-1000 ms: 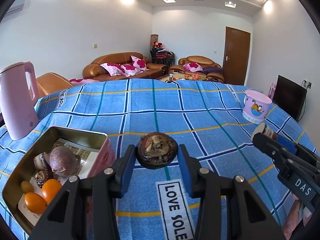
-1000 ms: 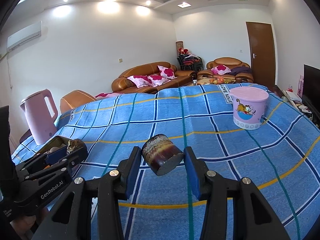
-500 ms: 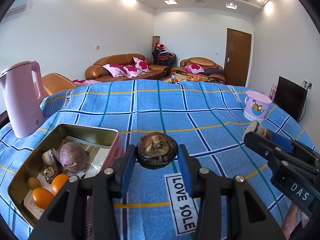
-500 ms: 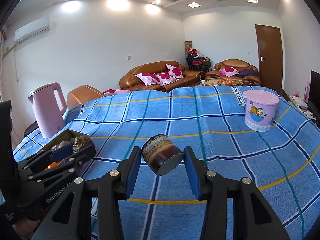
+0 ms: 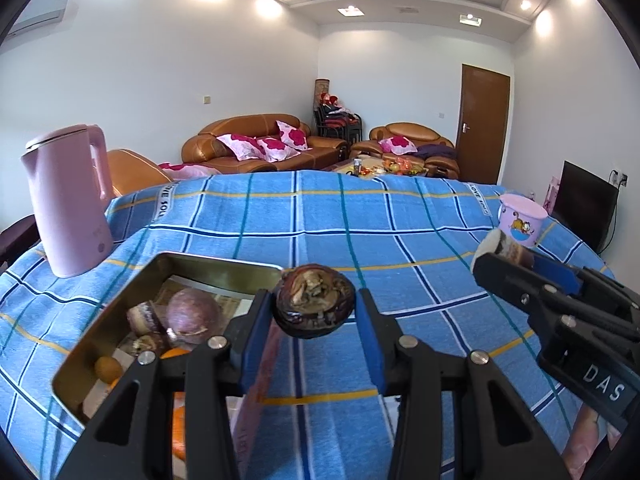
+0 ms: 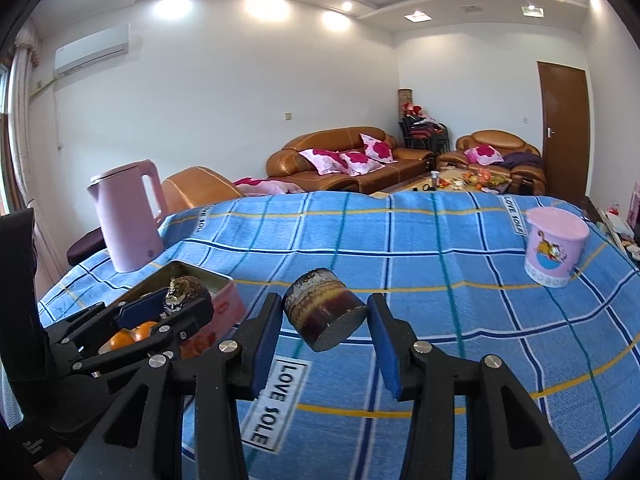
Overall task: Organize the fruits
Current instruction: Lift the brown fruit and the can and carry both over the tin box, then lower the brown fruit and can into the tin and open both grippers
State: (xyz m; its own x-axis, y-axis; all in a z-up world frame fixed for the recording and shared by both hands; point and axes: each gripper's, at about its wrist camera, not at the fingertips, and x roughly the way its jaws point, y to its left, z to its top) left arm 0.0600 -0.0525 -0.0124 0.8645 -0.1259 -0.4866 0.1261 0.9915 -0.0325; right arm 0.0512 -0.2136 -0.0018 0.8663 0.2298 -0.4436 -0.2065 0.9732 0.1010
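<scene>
Two tools in view, each clamped on a piece of dark fruit and held above a counter draped in a blue checked cloth. Left tool closed on a round, wrinkled brown fruit, cut face up, blue pads pressing both sides; seen again from the right wrist view at lower left, poised over the near end of the tin. Right tool closed on a squat brown fruit piece with a flat grey cut face tilted toward the camera; visible from the left wrist view at far right, well apart from the tin.

Open metal tin lying on the cloth at left, just beside the left tool, pink on its outer wall. Inside: a round purplish fruit, a dark cut piece touching it, and orange fruits toward the near end, partly hidden by the tool's frame. Printed paper under the fruit.

Pink kettle upright behind the tin, at the counter's left edge. Pink lidded cup with a cartoon print upright far right. White strip reading LOVE SOLE below the right tool.
</scene>
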